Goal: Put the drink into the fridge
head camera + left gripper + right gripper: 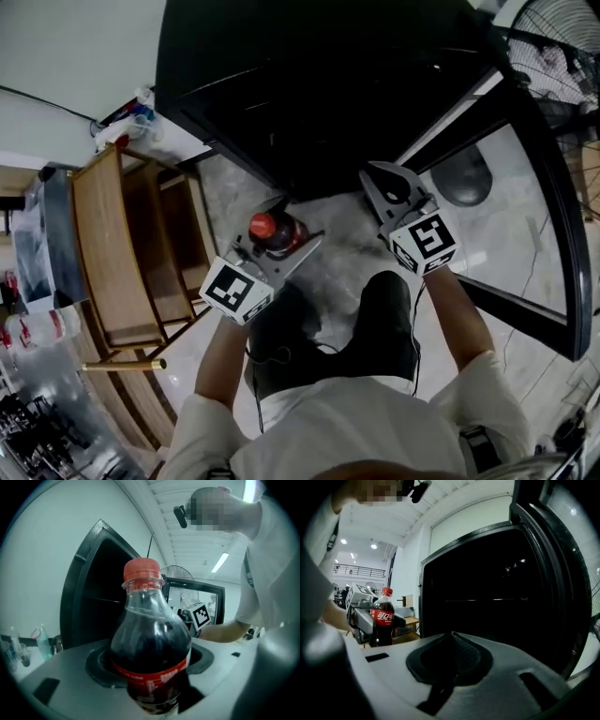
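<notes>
A cola bottle (269,232) with a red cap and red label stands upright in my left gripper (281,246), whose jaws are shut on its lower body. In the left gripper view the bottle (151,639) fills the middle. From the right gripper view the same bottle (383,616) appears at the left. The black fridge (309,75) stands open in front, with a dark interior (497,573). My right gripper (379,174) hovers before the fridge opening, to the right of the bottle. Its jaws are shut with nothing between them (452,641).
The fridge's glass door (511,197) is swung open at the right. A wooden table (108,244) stands to the left, with plastic bottles (42,328) beside it. A fan (562,56) is at the top right. The person's legs are below the grippers.
</notes>
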Demonstrator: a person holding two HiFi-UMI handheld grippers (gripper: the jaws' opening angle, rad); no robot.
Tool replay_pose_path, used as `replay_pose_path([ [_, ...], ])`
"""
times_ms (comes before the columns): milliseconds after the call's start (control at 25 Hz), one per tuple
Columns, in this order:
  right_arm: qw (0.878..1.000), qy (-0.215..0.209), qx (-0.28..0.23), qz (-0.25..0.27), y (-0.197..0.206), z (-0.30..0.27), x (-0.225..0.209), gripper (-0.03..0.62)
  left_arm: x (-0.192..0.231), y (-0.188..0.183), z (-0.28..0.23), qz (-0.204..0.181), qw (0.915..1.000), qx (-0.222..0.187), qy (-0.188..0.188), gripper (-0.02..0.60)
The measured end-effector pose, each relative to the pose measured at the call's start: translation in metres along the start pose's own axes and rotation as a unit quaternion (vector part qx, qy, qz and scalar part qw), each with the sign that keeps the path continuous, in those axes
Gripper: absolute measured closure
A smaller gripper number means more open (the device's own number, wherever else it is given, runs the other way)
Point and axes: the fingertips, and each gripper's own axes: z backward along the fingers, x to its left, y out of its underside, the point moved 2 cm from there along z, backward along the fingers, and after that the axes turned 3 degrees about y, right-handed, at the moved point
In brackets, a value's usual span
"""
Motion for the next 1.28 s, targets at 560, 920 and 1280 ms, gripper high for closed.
replay_pose_path([
  [560,0.995,0.000,-0.071,0.066,0.118,-0.066,-0.035,0.597,0.037,0.135,-0.079,-0.082,0.9962,0.007,0.027,0.278],
  [920,0.995,0.038,-0.066,0.060,0.145,-0.073,-0.063,0.597,0.081,0.123,-0.134,-0.110,0.9938,-0.002,-0.018,0.278],
  [1280,0.995,0.072,-0.058,0.047,0.139,-0.048,-0.066,0.595,0.135,0.069,-0.195,-0.106,0.9915,-0.053,-0.052,0.278],
])
